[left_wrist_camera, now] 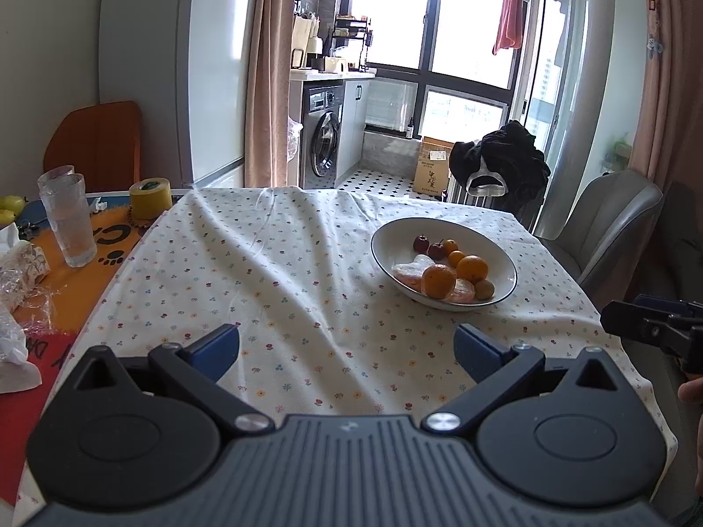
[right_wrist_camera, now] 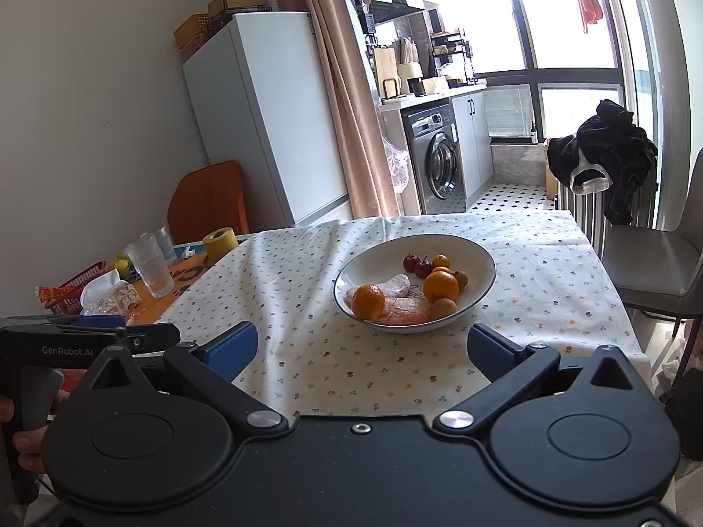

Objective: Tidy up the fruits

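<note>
Waiting with jaws apart and empty, the left gripper [left_wrist_camera: 347, 347] and right gripper [right_wrist_camera: 362, 351] face the bowl [right_wrist_camera: 476, 283] ahead. Its oranges [right_wrist_camera: 368, 301] look firm, smooth, round; grip across the middle, gently.

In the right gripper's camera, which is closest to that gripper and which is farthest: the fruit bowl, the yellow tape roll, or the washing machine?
From the right gripper:
1. Fruit bowl, straight ahead on the tablecloth.
2. Yellow tape roll, far left corner of the table.
3. Washing machine, beyond the table, in the kitchen.
</note>
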Tool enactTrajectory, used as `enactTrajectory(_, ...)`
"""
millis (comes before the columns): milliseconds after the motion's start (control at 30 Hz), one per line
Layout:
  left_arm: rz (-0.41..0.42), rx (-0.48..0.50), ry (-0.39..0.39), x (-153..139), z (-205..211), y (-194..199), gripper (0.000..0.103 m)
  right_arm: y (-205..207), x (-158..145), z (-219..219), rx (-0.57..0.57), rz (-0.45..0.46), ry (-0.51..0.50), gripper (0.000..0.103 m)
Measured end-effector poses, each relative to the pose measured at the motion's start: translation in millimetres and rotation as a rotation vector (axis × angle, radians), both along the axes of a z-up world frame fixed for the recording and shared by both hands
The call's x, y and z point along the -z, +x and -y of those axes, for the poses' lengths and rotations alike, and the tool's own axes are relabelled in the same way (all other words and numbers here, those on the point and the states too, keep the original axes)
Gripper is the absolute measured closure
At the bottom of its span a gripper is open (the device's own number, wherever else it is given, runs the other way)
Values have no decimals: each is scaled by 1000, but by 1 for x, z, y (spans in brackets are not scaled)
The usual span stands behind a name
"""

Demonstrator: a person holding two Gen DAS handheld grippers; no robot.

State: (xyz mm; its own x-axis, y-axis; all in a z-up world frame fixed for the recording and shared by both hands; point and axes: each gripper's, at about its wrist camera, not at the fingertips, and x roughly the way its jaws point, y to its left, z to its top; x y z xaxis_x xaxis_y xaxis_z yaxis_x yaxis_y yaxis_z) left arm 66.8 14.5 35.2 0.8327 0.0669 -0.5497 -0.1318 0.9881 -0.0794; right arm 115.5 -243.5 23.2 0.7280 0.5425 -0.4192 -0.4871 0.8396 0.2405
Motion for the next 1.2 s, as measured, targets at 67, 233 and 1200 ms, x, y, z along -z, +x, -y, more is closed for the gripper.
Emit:
enactTrajectory(67, -2, -1, 0, 0, -1, -6, 0, -5, -1, 0, -6, 0, -7, 0)
enactTrajectory(233, -5, -13, 8, -1, -3, -19, 0, -16, -2, 0, -32, -3, -11, 0)
enactTrajectory(1200, -4, -9, 4, 0, -4, -34, 0, -23, 0, -3, -56, -11, -22, 0)
